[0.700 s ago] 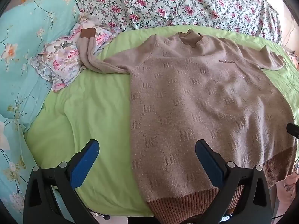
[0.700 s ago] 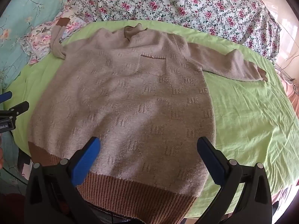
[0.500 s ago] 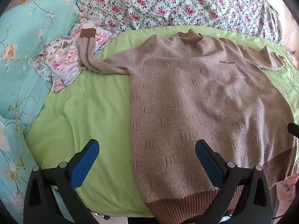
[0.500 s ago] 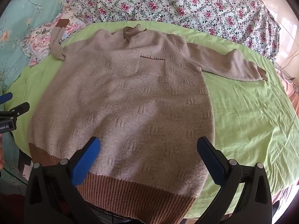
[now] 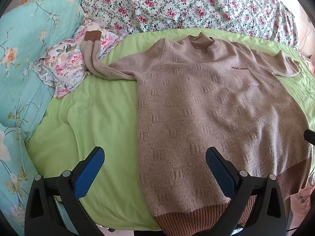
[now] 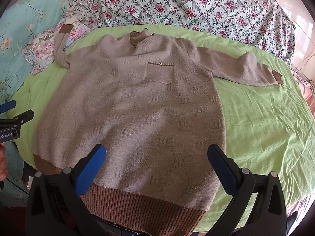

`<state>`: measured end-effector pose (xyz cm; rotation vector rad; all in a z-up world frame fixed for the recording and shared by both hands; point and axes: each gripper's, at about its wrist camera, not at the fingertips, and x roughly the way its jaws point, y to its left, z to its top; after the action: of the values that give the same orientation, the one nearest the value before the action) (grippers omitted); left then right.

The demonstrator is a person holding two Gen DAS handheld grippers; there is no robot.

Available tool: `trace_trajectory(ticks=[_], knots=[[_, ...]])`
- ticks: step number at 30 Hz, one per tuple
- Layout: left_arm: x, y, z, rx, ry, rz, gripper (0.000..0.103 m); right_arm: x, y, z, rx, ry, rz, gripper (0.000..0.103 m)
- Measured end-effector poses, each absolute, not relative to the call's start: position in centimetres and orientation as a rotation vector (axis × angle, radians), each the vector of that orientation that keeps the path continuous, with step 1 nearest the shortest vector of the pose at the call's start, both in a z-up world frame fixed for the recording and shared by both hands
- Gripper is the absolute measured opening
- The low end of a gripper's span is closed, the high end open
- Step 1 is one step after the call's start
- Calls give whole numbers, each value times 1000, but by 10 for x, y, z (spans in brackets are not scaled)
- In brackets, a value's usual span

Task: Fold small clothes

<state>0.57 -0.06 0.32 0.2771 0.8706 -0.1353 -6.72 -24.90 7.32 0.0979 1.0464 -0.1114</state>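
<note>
A tan knit sweater (image 5: 216,108) with a brown ribbed hem lies flat, front up, on a green sheet (image 5: 94,118); it also shows in the right wrist view (image 6: 137,108). Its left sleeve (image 5: 94,59) bends up onto a floral pillow; its right sleeve (image 6: 242,68) stretches out over the sheet. My left gripper (image 5: 154,163) is open and empty above the sweater's left side edge near the hem. My right gripper (image 6: 156,161) is open and empty above the hem's right half. The left gripper also shows at the left edge of the right wrist view (image 6: 11,116).
A floral duvet (image 6: 187,5) is piled behind the sweater. A turquoise flowered quilt (image 5: 25,59) and a small floral pillow (image 5: 65,64) lie to the left. The green sheet (image 6: 265,127) extends to the right of the sweater. The bed's front edge is just under both grippers.
Both views have shifted very slightly; the sweater lies the same way. Both grippers stay open and empty.
</note>
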Motion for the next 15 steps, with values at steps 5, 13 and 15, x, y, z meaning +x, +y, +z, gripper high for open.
trace_trajectory(ticks=[5, 13, 15], knots=[[9, -2, 5, 272, 867, -137, 103, -66, -251, 74, 107, 1034, -103, 103], [11, -5, 5, 273, 857, -135, 103, -63, -251, 71, 101, 1062, -108, 103], [11, -5, 5, 274, 852, -134, 103, -62, -253, 70, 107, 1069, -109, 103]])
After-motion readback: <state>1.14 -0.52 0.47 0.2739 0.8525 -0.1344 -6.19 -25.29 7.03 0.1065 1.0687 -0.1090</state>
